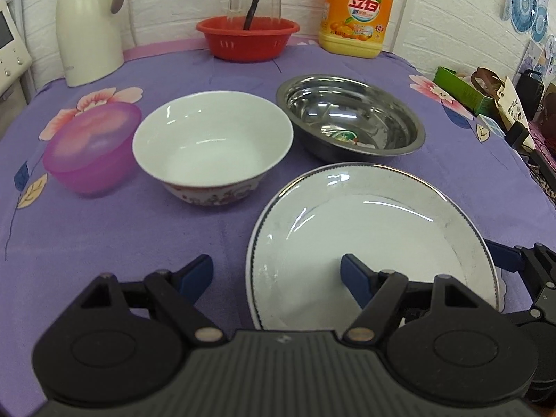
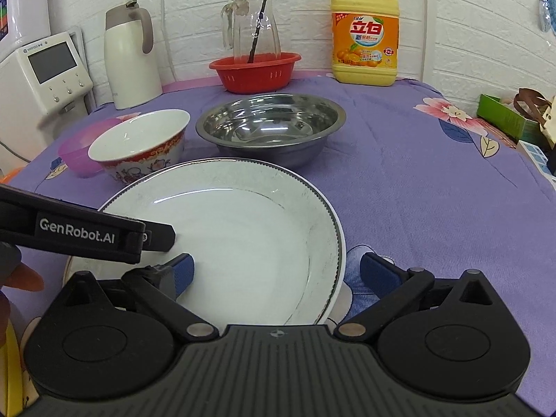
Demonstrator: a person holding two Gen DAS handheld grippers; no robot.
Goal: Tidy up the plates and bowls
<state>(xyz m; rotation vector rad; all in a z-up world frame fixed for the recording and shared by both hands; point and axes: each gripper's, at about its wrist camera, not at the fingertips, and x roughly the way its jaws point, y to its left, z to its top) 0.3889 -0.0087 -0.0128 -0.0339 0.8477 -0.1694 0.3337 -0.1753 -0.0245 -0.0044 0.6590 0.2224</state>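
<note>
- Down at the bottom of the left wrist view, the left claw point(image 1: 276, 276) is spread wide and pinches nothing; its left finger hangs over bare purple cloth, its right finger over the near left part of the white plate point(image 1: 368, 239).
- Likewise the right claw point(image 2: 276, 272) is spread wide and empty; its left finger sits over the plate's point(image 2: 243, 236) near floor, its right finger over cloth just outside the plate's right rim, so that rim lies between the fingers.
- In the right wrist view the left claw's black body enters from the left edge and reaches over the plate's left rim.
- Beyond the plate, toward the middle of both frames, stand three bowls in a row: a pink plastic bowl point(image 1: 90, 149) at left, a white patterned bowl point(image 1: 212, 149) just beside it, and a steel bowl point(image 1: 351, 120) at right, close behind the plate.
- Open cloth on the counter point(image 2: 434, 180) fills the right half of the right wrist view.
- Along the back wall stand a white jug point(image 2: 130, 59), a red basket point(image 2: 255, 71) holding a glass pitcher point(image 2: 252, 24), and a yellow detergent bottle point(image 2: 365, 34).
- Clutter crowds the counter's right edge.
</note>
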